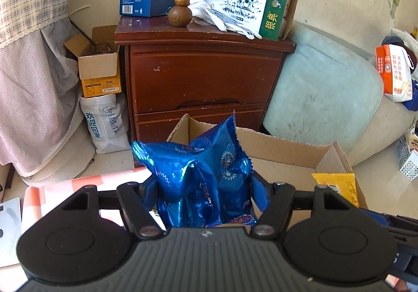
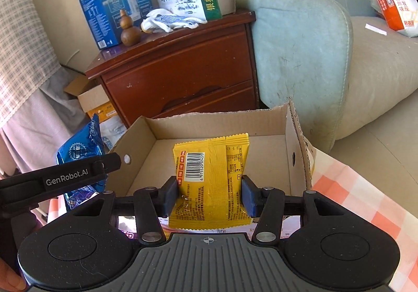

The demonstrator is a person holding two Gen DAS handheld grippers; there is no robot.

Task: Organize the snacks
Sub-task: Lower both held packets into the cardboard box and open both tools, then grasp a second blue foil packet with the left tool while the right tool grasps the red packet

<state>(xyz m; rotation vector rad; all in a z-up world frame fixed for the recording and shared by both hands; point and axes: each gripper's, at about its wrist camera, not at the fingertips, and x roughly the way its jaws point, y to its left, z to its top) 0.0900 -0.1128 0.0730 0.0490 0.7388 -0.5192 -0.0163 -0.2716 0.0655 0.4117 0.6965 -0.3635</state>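
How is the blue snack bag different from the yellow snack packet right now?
The blue snack bag is shiny, crumpled foil; the yellow snack packet is flat and matte with a barcode. The blue bag is in the left gripper, beside the cardboard box; the yellow packet is in the right gripper, over the box. Both are clamped between jaws.

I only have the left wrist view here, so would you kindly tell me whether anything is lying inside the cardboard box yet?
Observer: The right wrist view shows the cardboard box floor bare; nothing lies in it.
Operator: Thank you. I see only a corner of a yellow packet; what holds it?
Observer: The right gripper pinches the yellow packet by its sides, above the box's near edge.
Operator: Which side of it faces the camera?
Observer: The side carrying the barcode.
Operator: And my blue bag?
Observer: From there, the blue bag in the left gripper sits outside the box's left wall.
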